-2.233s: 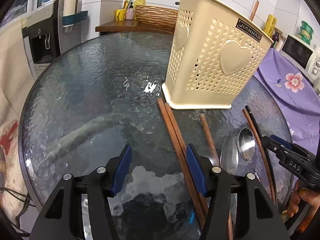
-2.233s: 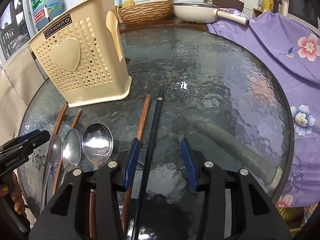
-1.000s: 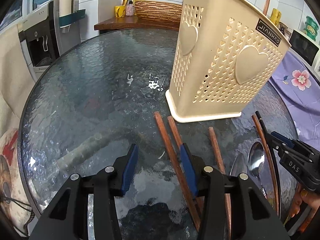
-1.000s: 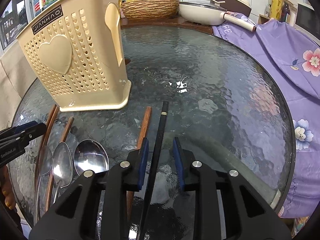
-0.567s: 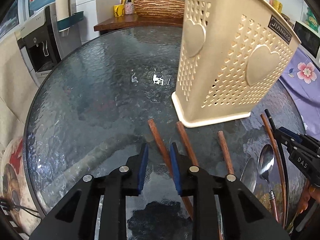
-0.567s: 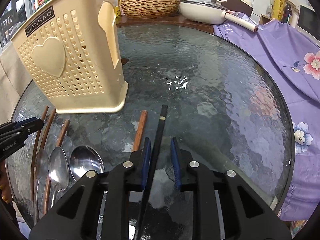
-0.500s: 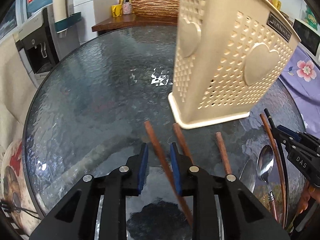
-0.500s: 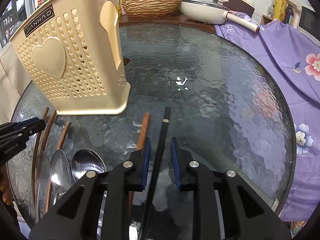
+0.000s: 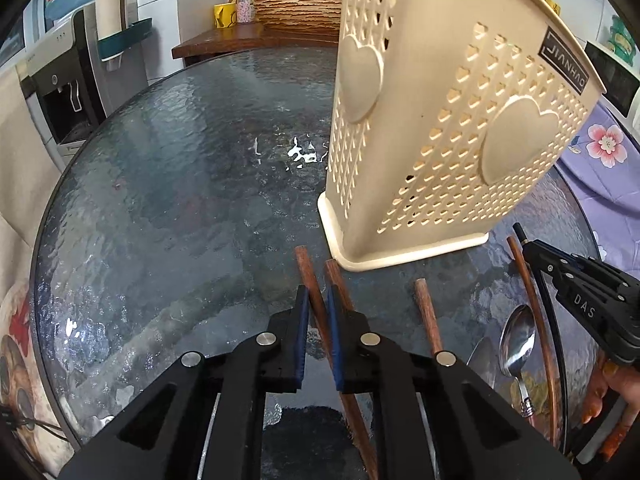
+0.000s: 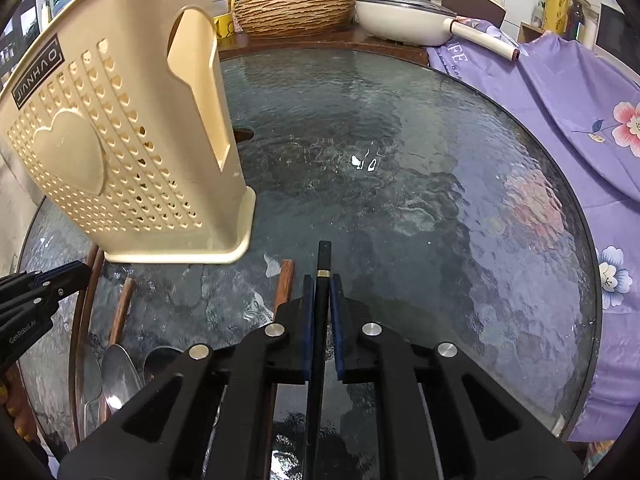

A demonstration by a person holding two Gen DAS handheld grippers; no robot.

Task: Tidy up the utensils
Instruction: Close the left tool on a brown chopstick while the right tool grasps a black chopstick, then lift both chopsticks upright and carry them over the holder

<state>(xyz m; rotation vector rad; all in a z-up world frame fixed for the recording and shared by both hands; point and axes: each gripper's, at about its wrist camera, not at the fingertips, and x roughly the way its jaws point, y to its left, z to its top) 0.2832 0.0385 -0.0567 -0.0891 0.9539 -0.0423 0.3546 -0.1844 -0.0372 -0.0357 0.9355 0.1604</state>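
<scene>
Both grippers sit pinched nearly closed, each on one chopstick lying on the glass tabletop (image 9: pixel 168 208). Left gripper (image 9: pixel 318 300) has just been closing, and its blue pads now clamp the leftmost brown wooden chopstick (image 9: pixel 306 270) a little way behind its far tip; a grip this close to one end probably lets the stick be tipped upright for dropping into the holder. Right gripper (image 10: pixel 321 282) has likewise just been closing and now squeezes the black chopstick (image 10: pixel 324 258) just below its gold band, the tip poking out ahead of the pads.

Just beside the left gripper's stick lies a second brown chopstick (image 9: pixel 336 284), almost touching the right-hand pad, so it could be dragged along on the lift. Further right lie a third brown chopstick (image 9: pixel 426 312), a steel spoon (image 9: pixel 518 336) and a longer brown one (image 9: pixel 532 300). In the right wrist view another brown chopstick (image 10: pixel 284 284) lies just left of the black one, with spoons (image 10: pixel 120 372) beyond it.

Ahead of both stands the cream perforated utensil holder (image 9: pixel 440 120), upright on the tabletop, its base near the chopstick tips. Its tall walls are the main obstacle: each stick must rise clear of the rim. Behind, a woven basket (image 10: pixel 294 12) and a white pan (image 10: pixel 400 20) sit on a wooden counter, well apart.
</scene>
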